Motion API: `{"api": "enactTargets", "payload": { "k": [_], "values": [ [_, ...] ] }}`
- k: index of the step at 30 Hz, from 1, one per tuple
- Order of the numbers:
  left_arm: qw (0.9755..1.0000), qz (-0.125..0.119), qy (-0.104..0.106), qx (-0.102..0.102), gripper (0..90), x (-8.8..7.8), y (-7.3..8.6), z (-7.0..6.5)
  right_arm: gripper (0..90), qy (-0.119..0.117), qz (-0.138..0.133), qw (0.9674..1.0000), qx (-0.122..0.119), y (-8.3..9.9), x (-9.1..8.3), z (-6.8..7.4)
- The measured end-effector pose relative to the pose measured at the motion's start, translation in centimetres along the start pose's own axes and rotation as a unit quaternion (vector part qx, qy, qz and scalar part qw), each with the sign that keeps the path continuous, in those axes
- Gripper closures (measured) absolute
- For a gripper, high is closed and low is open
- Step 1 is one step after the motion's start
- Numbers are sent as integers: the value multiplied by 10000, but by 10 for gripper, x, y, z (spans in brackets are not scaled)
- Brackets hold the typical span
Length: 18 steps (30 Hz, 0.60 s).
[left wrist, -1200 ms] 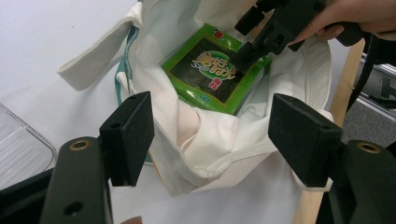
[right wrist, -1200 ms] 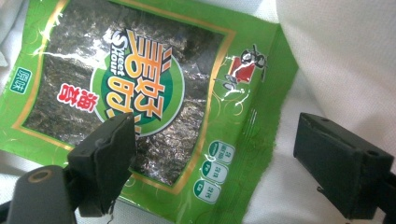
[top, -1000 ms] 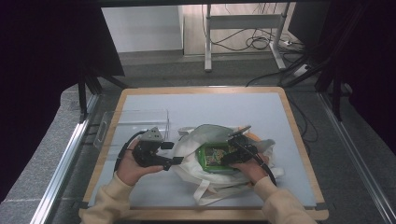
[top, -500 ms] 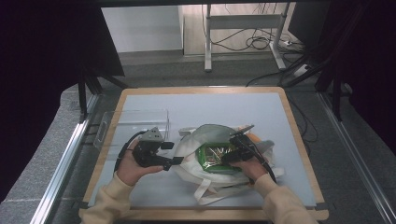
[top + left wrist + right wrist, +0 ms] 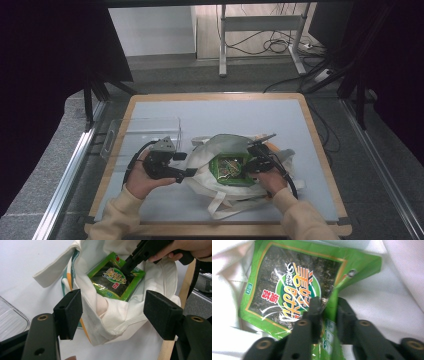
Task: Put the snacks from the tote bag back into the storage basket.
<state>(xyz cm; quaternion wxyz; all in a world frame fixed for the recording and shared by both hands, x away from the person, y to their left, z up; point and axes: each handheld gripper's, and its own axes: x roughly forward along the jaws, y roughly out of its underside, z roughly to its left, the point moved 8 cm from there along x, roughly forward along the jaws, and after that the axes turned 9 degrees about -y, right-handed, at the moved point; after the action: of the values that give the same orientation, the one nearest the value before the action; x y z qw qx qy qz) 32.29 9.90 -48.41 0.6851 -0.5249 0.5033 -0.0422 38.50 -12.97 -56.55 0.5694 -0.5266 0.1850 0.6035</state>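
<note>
The bench [image 5: 310, 165] carries a white cloth bag [image 5: 210, 165] lying near its front edge, mouth up. Much of the bag's far side is folded over itself, and its straps [image 5: 225, 207] trail toward the person, partly tucked beneath the cloth, so their full run is hard to follow. A clear tray [image 5: 142, 132] sits behind the left hand; its glassy walls barely stand out from the bench, and in the left gripper view only one corner of it [image 5: 10, 320] is in frame.

Inside the bag lies a green seaweed packet [image 5: 229, 167]. In the high view it is small and its print unreadable; the bag's rim covers its near edge. In the left gripper view the packet [image 5: 116, 280] lies flat in the bag's opening, with its lower corner hidden behind a fold of cloth.

The left gripper [image 5: 186, 165] is held at the bag's left rim. Its fingers [image 5: 68, 312] are spread wide, with the rim and a bulge of cloth between them; whether either pad touches the cloth cannot be told.

The right gripper [image 5: 328, 315] reaches into the bag from the other side. Its fingers [image 5: 315, 312] have just been closing and now pinch the packet's edge, a creased strip of green film standing between them, while the rest of the packet spreads away beyond the fingertips.
</note>
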Motion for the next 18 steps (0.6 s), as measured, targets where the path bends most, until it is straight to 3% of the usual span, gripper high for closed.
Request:
{"api": "enactTargets", "payload": {
  "k": [8, 18],
  "values": [
    [10000, -14, -24, -29, 312, -1, 0, 2, 862, -59, -134, 9998, -140, 1, -6, 1],
    [10000, 8, -27, -42, 312, 0, 1, 3, 872, -141, -500, 9980, -351, 1, -30, 4]
  ]
}}
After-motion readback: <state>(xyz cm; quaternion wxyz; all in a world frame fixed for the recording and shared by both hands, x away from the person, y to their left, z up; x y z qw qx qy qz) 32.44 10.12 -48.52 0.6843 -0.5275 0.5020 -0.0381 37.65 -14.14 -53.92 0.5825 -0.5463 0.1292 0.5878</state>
